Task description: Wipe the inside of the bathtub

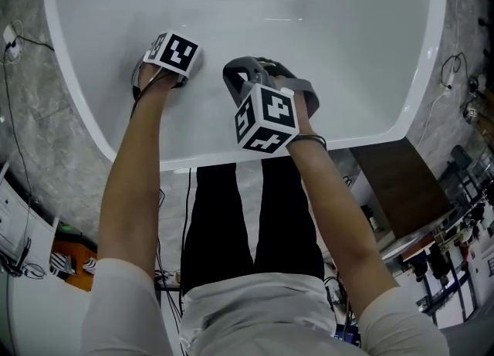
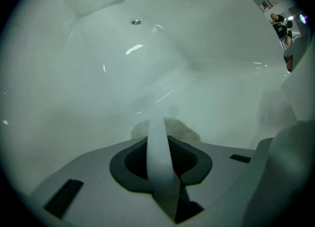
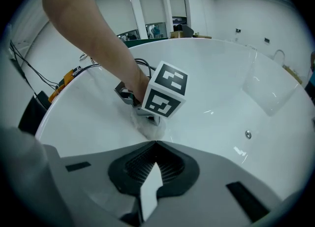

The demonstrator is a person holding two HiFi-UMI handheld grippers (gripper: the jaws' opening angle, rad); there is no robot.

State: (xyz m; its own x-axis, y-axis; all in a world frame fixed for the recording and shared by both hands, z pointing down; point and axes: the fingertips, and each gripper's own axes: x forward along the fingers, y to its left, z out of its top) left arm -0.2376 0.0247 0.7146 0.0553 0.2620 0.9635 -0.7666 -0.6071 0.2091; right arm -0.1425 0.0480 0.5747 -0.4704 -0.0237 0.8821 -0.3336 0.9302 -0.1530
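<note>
White bathtub [image 1: 324, 15] wall lies dead ahead of my left gripper [image 2: 158, 122], clamped on the cloth [image 2: 184, 131] pressed against it, nearer than my closed, empty right gripper [image 3: 156, 143].

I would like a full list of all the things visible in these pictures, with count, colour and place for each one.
bathtub: one, white, fills the upper head view
cloth: one, whitish, against the tub's inner surface at the left gripper's tips
metal fitting: one, silver, on the tub's inner wall
floor: grey, marbled, around the tub
board: one, brown, right of the tub
left gripper: grey, shut on the cloth
right gripper: grey, jaws together, empty, over the tub
arms: two, bare, reaching into the tub
</note>
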